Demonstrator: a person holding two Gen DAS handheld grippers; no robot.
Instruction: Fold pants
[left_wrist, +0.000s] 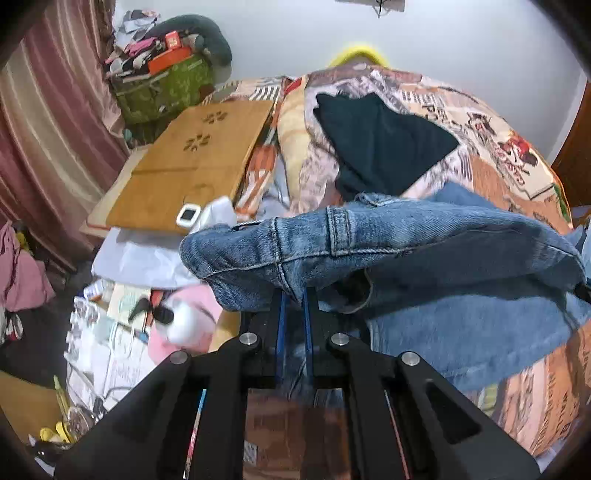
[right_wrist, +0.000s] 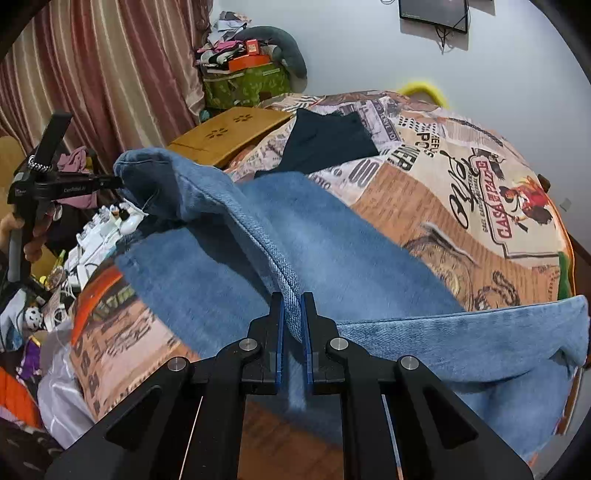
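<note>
Black linkage arms fill the foreground of both wrist views, and between them each hand-held gripper is pinched nearly closed on denim. Up close, the left hand-held gripper (left_wrist: 293, 295) has its blue-lined fingers clamped on the waistband end of the jeans (left_wrist: 388, 251), just by a seam and a belt loop, lifting that end off the bed so it bulges toward the camera. Further along the same raised edge, the right hand-held gripper (right_wrist: 293, 306) grips a hemmed fold of the jeans (right_wrist: 295, 236), its jaws narrowed onto the cloth. From the right wrist view the left hand-held gripper (right_wrist: 110, 181) shows at the far corner of the garment, and the held edge runs taut as a ridge between the two. Below that ridge the rest of the denim lies spread across the patterned bedspread (right_wrist: 461, 192). Beyond the jeans, a dark folded garment (left_wrist: 384, 147) rests on the bedspread, apart from them. A wooden lap tray (left_wrist: 192, 166) with paw-print cutouts lies along the bed's left side, with a striped curtain (right_wrist: 110, 66) behind.
</note>
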